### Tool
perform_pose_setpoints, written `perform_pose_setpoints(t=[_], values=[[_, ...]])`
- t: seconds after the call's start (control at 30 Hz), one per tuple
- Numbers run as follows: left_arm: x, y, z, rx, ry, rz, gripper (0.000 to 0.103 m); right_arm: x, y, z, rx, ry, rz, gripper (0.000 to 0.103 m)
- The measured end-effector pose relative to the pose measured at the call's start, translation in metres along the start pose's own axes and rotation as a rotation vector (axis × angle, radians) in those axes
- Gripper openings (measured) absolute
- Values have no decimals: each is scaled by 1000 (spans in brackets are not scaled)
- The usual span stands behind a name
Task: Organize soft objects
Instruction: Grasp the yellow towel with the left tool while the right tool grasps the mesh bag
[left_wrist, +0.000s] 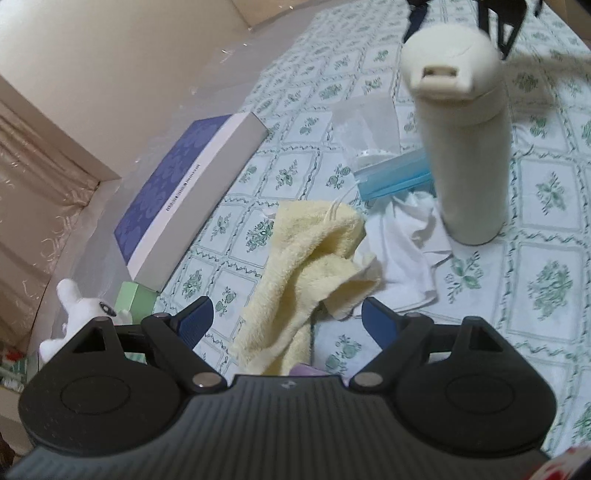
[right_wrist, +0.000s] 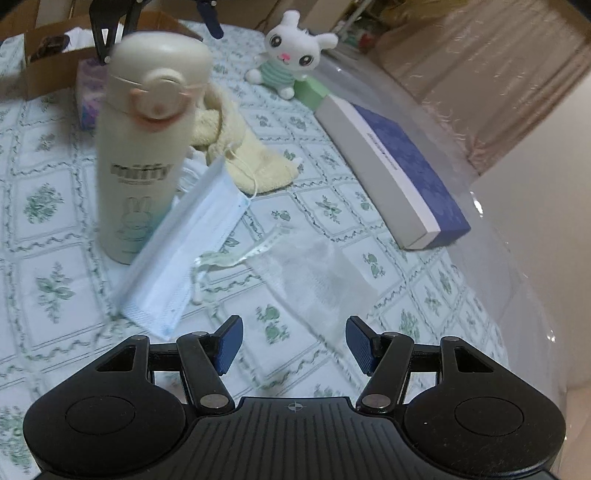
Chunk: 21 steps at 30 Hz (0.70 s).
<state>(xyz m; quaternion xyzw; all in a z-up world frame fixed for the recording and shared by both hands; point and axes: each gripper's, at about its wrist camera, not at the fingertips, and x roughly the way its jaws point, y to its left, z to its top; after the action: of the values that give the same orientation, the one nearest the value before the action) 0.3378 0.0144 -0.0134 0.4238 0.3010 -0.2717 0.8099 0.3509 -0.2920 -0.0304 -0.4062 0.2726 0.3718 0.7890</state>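
The soft stuff is all bunched around that cream bottle (right_wrist: 147, 155) standing mid-tabletop (right_wrist: 55, 295). You've got the yellow towel (left_wrist: 314, 266) crumpled just in front of your left tongs (left_wrist: 286, 319), touching a white cloth (left_wrist: 410, 251) that runs up to the bottle's base. A blue face mask (right_wrist: 184, 254) leans against the bottle on the other side, and a sheer mesh pouch (right_wrist: 314, 273) lies flat just ahead of your right tongs (right_wrist: 293, 343). The plush bunny (right_wrist: 291, 55) sits well apart near the far edge, next to a green block (right_wrist: 310, 92) and the long blue-and-white box (right_wrist: 399, 166).

Both tongs are empty. The left ones are spread wide with the towel's edge lying roughly between them but not pinched; the right ones are partway open over bare tablecloth, close to the pouch.

What I'd worry about: that bottle is tall and narrow, and both the mask and the white cloth are up against it. Yank either one and you could tip it over. The towel overlaps the white cloth too, so a sloppy grab might drag both. And the mesh pouch is thin and flat, so your pads (right_wrist: 229, 343) may just skid over it or snag the tablecloth instead. The pictures are a bit blurred, so I can't tell whether the mask's ear loop is caught on the towel.
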Motion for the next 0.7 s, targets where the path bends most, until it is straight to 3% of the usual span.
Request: perform_pose_setpoints(t=[0.33, 0.37, 0.43, 0.7], values=[[47, 10, 6, 77, 31, -87, 86, 63, -25, 21, -85, 87, 78, 61], [51, 12, 7, 79, 33, -95, 86, 71, -27, 22, -93, 101, 93, 63], [58, 14, 8, 87, 30, -116, 86, 83, -31, 23, -105, 121, 106, 75], [85, 23, 9, 100, 33, -198, 86, 122, -47, 35, -93, 139, 146, 78]])
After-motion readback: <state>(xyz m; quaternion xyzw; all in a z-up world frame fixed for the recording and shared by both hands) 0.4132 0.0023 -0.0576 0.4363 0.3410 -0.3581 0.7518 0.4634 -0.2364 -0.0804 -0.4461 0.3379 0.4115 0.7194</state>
